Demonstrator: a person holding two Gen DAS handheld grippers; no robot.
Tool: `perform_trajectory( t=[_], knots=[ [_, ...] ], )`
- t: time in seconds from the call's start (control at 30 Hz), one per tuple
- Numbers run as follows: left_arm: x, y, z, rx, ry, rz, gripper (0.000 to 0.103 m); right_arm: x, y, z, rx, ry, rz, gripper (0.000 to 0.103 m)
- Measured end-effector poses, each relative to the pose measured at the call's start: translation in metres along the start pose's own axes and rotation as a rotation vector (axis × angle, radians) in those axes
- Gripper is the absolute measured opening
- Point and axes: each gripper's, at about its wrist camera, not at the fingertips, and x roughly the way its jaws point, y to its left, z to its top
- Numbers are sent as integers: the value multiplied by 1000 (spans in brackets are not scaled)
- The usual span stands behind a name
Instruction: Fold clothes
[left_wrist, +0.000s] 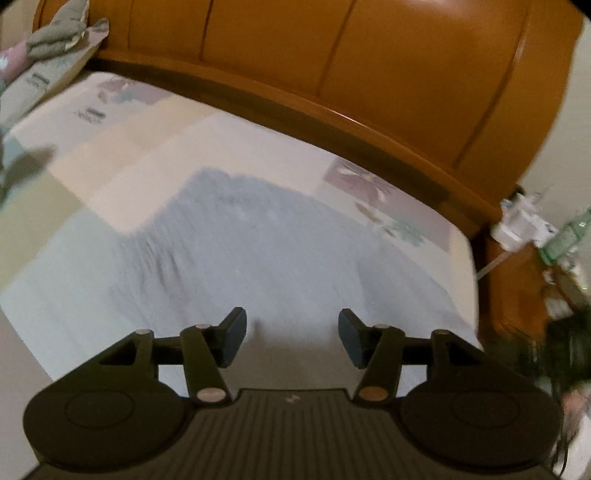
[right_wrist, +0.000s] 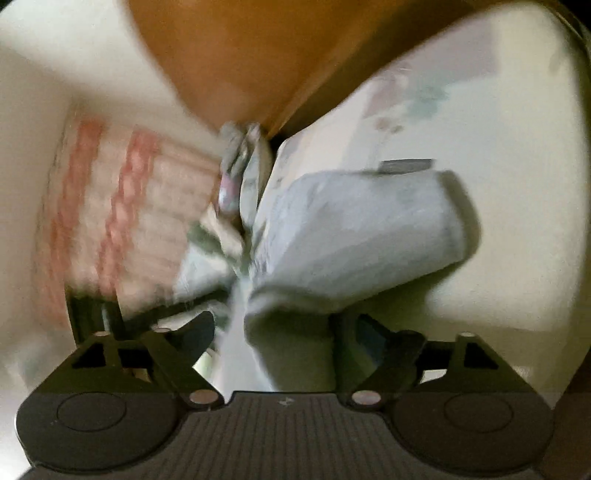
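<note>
Right now both my grippers stand released. My left gripper (left_wrist: 292, 338) has its jaws apart with nothing between them, hovering just over the near part of the pale blue garment (left_wrist: 258, 243), which lies spread on the bed sheet (left_wrist: 122, 144) a little short of the wooden headboard (left_wrist: 369, 59). My right gripper (right_wrist: 277, 345) is spread wide too; a fold of the same blue cloth (right_wrist: 354, 236) rises between its jaws, but the pads do not seem to press on it, though the blur leaves that a little unsure.

As I judge it, the step in hand is letting a fold go and settling it. To do that well I should draw both grippers straight back from the cloth so no pad drags an edge along, then smooth toward the headboard before taking new corners.

From the left wrist view the garment's long axis seems to run roughly alongside the headboard, its ribbed end lying toward the crumpled clothes (left_wrist: 55, 33) heaped against the headboard's far end. From the right wrist view it is bunched, so I cannot tell its direction there.
</note>
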Motion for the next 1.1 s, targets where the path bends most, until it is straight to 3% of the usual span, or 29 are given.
perform_trajectory(
  t=[0.03,0.13,0.23,0.3,0.47,0.57,0.67,0.83,0.9,0.97,1.1],
  knots=[
    [-1,-3,-11,-4,-5,-14,56,0,-3,3,32,-26,6,94],
    [-5,-3,-37,-33,-8,-26,56,8,-11,8,134,-82,-111,95],
    [-8,0,-53,-58,-23,-24,58,10,-14,3,153,-151,-140,89],
    [-10,3,-60,-76,-26,-32,59,13,-12,2,133,-192,-177,77],
    [-12,9,-66,-80,-29,-40,61,23,8,14,-62,-227,-275,22],
    [-15,10,-65,-59,-33,-48,62,21,29,25,-218,-261,-329,17],
    [-16,10,-65,-48,-38,-50,63,18,50,37,-374,-294,-383,16],
    [-13,10,-62,-34,-38,-44,64,24,46,34,-520,-251,-619,25],
    [-12,9,-59,-30,-40,-37,64,21,55,23,-579,-266,-637,30],
    [-12,7,-53,-12,-51,-24,64,17,66,13,-638,-282,-650,47],
    [-6,0,-28,40,-116,26,68,21,90,-16,-804,-241,-600,54]
  ],
)
